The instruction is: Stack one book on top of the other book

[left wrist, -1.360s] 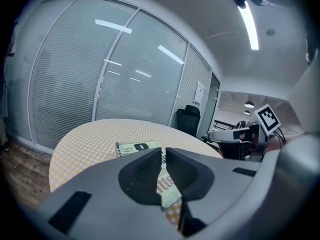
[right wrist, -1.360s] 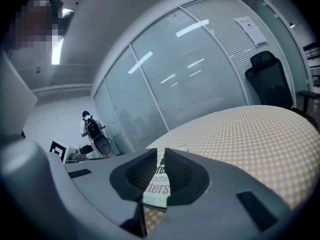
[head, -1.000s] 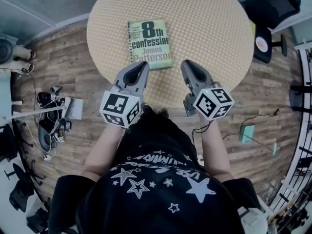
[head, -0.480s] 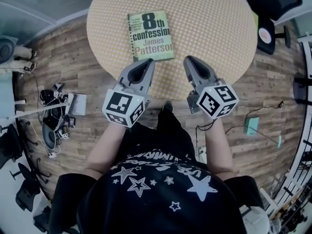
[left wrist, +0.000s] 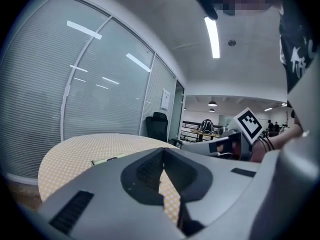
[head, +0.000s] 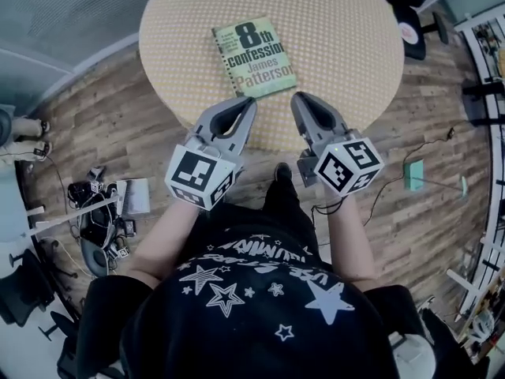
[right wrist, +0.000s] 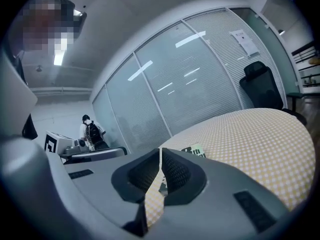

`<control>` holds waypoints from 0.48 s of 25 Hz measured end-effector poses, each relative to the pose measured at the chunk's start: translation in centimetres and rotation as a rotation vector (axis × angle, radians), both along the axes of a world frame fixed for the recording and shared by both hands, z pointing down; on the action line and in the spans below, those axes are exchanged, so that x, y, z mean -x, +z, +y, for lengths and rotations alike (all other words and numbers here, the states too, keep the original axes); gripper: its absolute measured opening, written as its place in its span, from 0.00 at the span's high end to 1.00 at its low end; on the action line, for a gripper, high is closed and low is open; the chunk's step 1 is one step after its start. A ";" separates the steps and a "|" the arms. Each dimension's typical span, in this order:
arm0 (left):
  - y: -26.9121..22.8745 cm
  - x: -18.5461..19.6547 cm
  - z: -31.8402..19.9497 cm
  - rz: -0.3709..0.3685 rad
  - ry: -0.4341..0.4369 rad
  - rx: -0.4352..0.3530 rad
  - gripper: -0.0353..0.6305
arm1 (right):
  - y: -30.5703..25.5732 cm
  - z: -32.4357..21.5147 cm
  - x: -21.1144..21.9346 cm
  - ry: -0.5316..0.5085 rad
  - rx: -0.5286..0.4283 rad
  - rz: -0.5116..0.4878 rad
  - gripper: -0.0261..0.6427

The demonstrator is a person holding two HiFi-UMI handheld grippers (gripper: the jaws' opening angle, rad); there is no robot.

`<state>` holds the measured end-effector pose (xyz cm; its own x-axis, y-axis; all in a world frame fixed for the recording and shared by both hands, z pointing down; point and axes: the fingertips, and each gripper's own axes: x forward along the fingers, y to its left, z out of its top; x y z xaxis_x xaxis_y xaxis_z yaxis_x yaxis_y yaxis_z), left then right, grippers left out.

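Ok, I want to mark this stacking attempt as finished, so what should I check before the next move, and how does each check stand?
1. Jaws of the left gripper together with nothing between them: ok.
2. Jaws of the right gripper together with nothing between them: ok.
3. Both grippers apart from the book: ok.
4. The book lies flat, cover up, well inside the table edge: ok.
5. Stack complete: cannot tell; only one book shows.

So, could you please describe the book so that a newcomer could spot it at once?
Find the round, yellow-dotted table over the wood floor. On its near-left part lies a flat pale-green paperback book, the only thing on the tabletop, titled 8th Confession.
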<state>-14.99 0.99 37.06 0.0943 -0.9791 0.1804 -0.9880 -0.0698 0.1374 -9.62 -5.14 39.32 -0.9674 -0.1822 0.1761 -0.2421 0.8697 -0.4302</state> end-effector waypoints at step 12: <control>-1.8 1.8 7.9 -0.023 0.137 -0.087 0.94 | -2.8 8.3 0.7 0.145 -0.097 -0.023 0.91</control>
